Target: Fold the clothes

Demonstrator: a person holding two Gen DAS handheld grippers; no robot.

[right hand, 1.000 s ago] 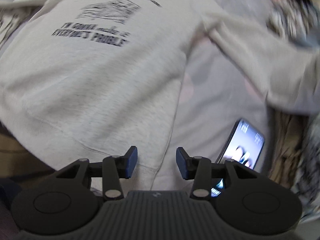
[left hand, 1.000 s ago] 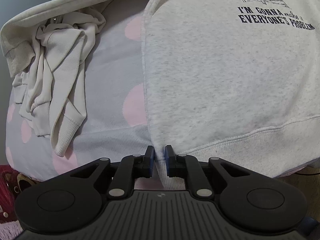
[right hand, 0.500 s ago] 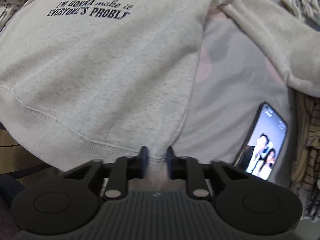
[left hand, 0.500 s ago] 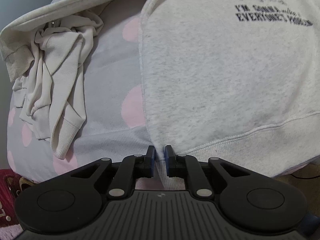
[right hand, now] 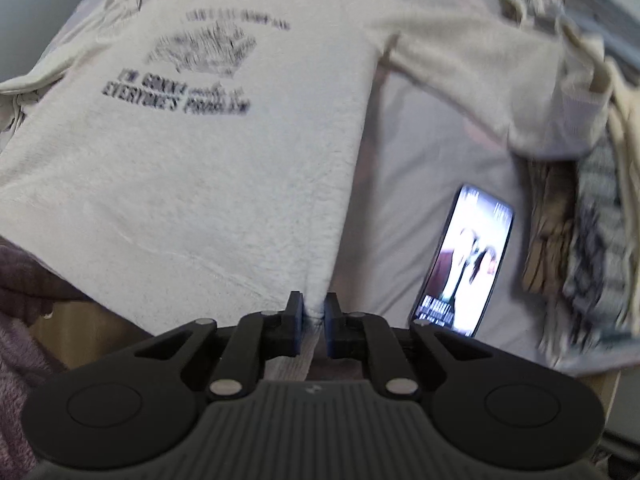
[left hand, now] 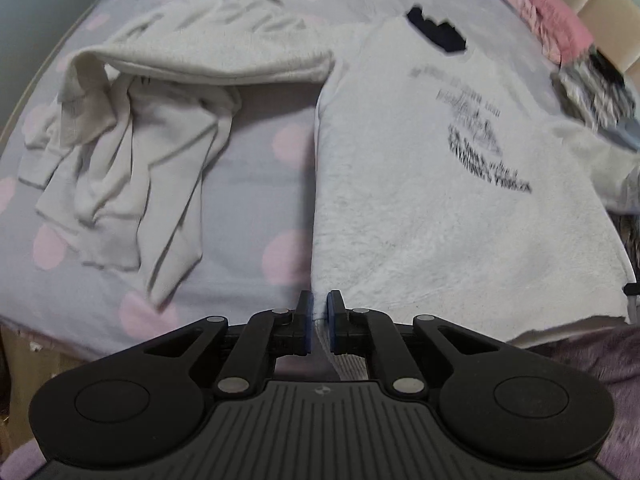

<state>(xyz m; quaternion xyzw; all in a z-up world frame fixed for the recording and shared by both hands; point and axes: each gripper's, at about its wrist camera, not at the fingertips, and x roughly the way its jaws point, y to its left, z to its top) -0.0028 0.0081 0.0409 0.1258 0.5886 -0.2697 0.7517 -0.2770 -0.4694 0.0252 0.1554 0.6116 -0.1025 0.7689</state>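
Observation:
A light grey sweatshirt (left hand: 420, 200) with black print lies front-up on the bed, its sleeves spread out to both sides. My left gripper (left hand: 319, 300) pinches the hem at the lower left corner, and its jaws are still closing on the fabric. In the right wrist view the same sweatshirt (right hand: 200, 180) fills the left half. My right gripper (right hand: 313, 302) clamps the hem's lower right corner, its jaws also closing with cloth bunched between the pads. Both corners are lifted off the mattress edge.
A crumpled cream garment (left hand: 132, 168) lies left of the sweatshirt on the grey, pink-dotted sheet (left hand: 256, 184). A lit phone (right hand: 466, 264) rests on the sheet at right, beside a pile of clothes (right hand: 592, 240). A pink garment (left hand: 548, 12) sits at the far corner.
Both grippers rose, carrying the hem corners, so more of the bed shows. The right gripper went from open to closed on the hem; the left kept its pinch.

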